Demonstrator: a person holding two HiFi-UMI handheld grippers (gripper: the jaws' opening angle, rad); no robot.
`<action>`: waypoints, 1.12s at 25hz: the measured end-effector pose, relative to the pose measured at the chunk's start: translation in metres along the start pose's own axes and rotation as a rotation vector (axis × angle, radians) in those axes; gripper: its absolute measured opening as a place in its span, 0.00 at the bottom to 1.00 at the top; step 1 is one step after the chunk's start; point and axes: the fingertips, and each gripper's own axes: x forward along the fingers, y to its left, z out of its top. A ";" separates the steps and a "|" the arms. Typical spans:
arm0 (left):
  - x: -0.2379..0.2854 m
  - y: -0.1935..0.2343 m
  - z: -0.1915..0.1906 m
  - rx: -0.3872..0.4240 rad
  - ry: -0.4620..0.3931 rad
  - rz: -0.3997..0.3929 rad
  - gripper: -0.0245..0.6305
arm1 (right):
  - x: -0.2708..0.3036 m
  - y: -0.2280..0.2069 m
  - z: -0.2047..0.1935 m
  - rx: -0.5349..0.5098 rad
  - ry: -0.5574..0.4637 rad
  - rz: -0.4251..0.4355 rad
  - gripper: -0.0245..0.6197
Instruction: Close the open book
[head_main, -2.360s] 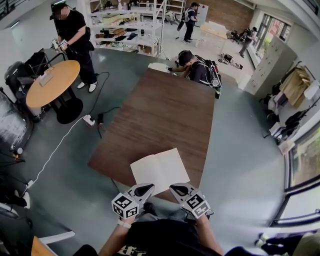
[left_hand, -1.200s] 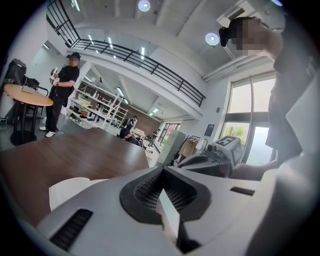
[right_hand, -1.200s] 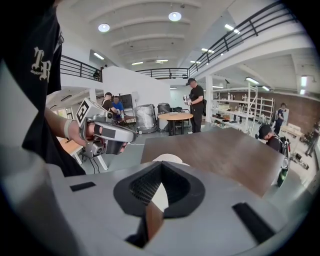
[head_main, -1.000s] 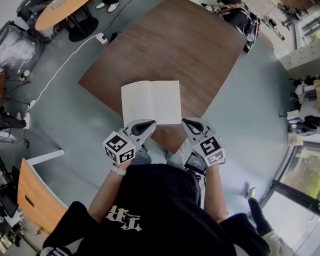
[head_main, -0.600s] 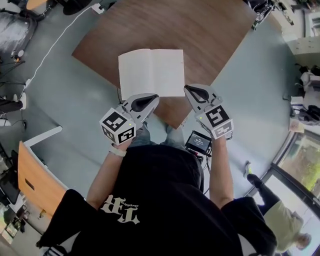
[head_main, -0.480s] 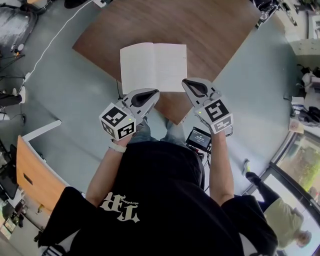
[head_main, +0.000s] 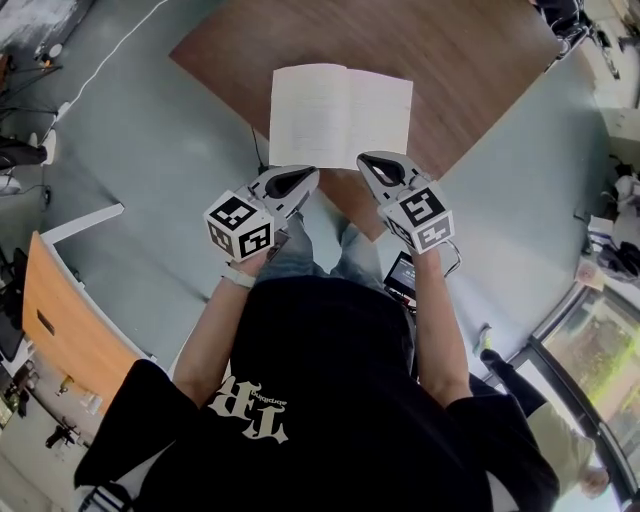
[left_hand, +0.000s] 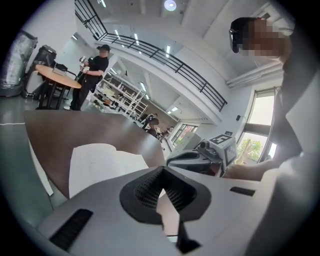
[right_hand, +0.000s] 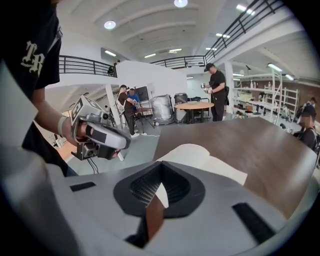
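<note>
The open book (head_main: 340, 118) lies flat with white pages up near the front corner of the brown table (head_main: 440, 50). My left gripper (head_main: 305, 176) is shut and empty, its tip just short of the book's near left edge. My right gripper (head_main: 368, 162) is also shut and empty, at the near edge of the right page. In the left gripper view the book (left_hand: 100, 162) lies beyond my shut left gripper (left_hand: 161, 172), with the right gripper (left_hand: 200, 157) alongside. The right gripper view shows the book (right_hand: 202, 159) ahead of my right gripper (right_hand: 160, 170).
An orange-topped desk (head_main: 60, 330) stands on the floor at my left. A small screen device (head_main: 405, 272) sits by my legs. A white cable (head_main: 110, 55) runs over the grey floor. A person stands by a round table (left_hand: 57, 76) in the distance.
Both grippers have sunk and come forward to the book's near edge, still shut. The head view has tilted further down. The book lies open as before.
</note>
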 end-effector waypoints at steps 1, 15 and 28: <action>-0.004 0.008 -0.004 -0.009 0.002 0.013 0.04 | 0.007 0.003 -0.003 0.004 0.009 -0.001 0.01; -0.033 0.128 -0.049 -0.128 0.039 0.214 0.05 | 0.083 0.043 -0.044 0.041 0.171 0.086 0.17; -0.018 0.183 -0.109 -0.158 0.228 0.278 0.05 | 0.104 0.036 -0.076 -0.050 0.308 -0.098 0.25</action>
